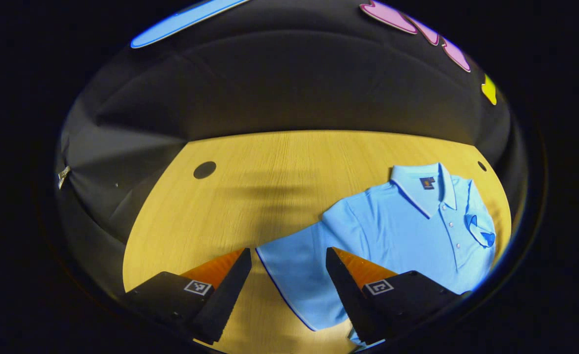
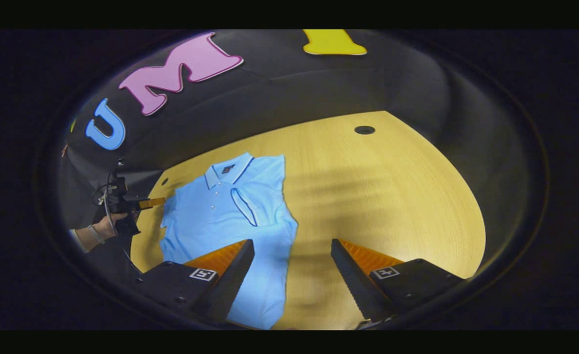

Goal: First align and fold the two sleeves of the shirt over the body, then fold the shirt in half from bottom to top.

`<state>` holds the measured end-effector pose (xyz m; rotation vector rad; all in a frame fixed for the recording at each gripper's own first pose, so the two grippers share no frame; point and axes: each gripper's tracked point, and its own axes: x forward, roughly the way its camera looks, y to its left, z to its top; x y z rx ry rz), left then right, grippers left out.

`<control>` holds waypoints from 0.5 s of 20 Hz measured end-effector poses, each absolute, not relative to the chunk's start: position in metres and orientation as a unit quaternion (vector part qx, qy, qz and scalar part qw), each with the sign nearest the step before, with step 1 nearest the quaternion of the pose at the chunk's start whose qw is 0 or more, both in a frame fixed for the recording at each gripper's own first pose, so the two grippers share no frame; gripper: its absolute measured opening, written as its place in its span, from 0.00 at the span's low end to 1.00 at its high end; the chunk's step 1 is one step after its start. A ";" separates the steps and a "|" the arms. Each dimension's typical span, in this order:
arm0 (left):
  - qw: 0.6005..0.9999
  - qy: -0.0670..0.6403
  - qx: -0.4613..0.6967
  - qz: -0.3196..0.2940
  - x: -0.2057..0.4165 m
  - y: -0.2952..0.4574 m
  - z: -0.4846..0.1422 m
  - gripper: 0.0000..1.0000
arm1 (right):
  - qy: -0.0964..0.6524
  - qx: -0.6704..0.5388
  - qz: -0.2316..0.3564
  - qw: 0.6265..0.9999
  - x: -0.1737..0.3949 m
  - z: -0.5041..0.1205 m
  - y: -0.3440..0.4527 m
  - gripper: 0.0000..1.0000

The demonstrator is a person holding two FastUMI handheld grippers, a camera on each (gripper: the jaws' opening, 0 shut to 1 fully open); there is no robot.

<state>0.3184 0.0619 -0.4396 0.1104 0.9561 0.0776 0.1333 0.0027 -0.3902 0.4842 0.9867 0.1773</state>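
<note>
- A light blue shirt (image 1: 407, 231) lies flat on a yellow wooden table (image 1: 279, 167), at the right side of the left gripper view.
- Its collar (image 1: 424, 184) sits at the top, and a row of small buttons (image 1: 452, 231) runs down from it.
- One sleeve (image 1: 480, 230) is folded over the body, at the right edge of the shirt.
- The other sleeve (image 1: 297, 265) is spread out flat, low in the middle of the picture.
- The left gripper (image 1: 287, 278) has its two fingers wide apart, holding nothing. The flat sleeve shows between them.
- In the right gripper view the shirt (image 2: 230, 216) is in the left middle, with the folded sleeve (image 2: 250, 206) on top.
- The right gripper (image 2: 292, 275) is wide open too, holding nothing, with its left finger over the shirt's bottom part.
- At the far left of that view, a hand (image 2: 103, 227) holds the other gripper (image 2: 149, 202) just beside the shirt.
</note>
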 end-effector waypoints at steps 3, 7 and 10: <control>0.874 0.480 0.057 0.045 0.315 0.068 -0.458 0.98 | 0.472 0.232 0.076 0.847 0.135 -0.393 -0.004 0.98; 0.879 0.476 0.019 0.028 0.312 0.058 -0.461 0.93 | 0.474 0.247 0.082 0.841 0.143 -0.394 0.008 0.92; 0.879 0.475 0.040 0.011 0.312 0.046 -0.462 0.31 | 0.477 0.247 0.093 0.838 0.145 -0.395 0.018 0.91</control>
